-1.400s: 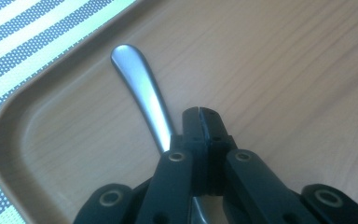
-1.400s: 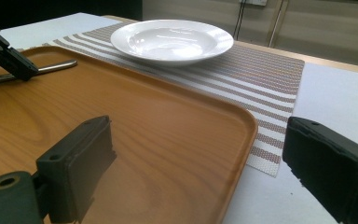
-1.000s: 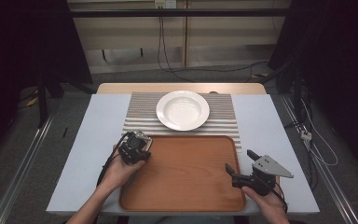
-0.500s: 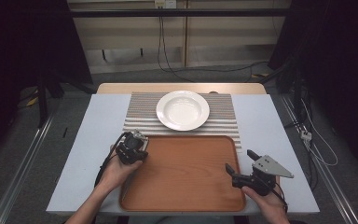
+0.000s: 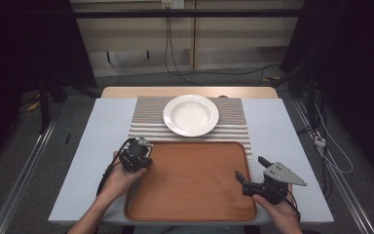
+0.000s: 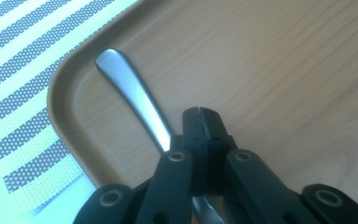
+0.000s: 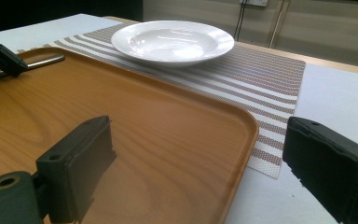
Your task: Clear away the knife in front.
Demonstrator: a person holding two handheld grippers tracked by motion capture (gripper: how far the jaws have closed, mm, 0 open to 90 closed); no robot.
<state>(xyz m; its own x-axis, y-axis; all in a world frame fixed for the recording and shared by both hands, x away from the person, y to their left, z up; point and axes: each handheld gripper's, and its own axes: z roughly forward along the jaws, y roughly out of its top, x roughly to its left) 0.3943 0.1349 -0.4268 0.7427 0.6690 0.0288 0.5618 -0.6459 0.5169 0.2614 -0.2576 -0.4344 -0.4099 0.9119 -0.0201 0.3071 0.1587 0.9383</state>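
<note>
Rectangular brown wooden tray holds one item: a silver metal utensil handle lying in its far-left corner; business end hidden under the jaws, so can't tell which utensil. Left gripper sits over that corner, jaws pressed together beside the handle, not around it. Right gripper at the tray's near-right corner, jaws wide, nothing between. Round white ceramic plate sits empty on the striped woven placemat just past the tray.

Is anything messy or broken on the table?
Nothing is spilled or broken. The white plate sits neatly on the striped mat. The only odd thing: a metal utensil handle lies slantwise in the wooden tray's corner, beside the left gripper's shut fingers.
</note>
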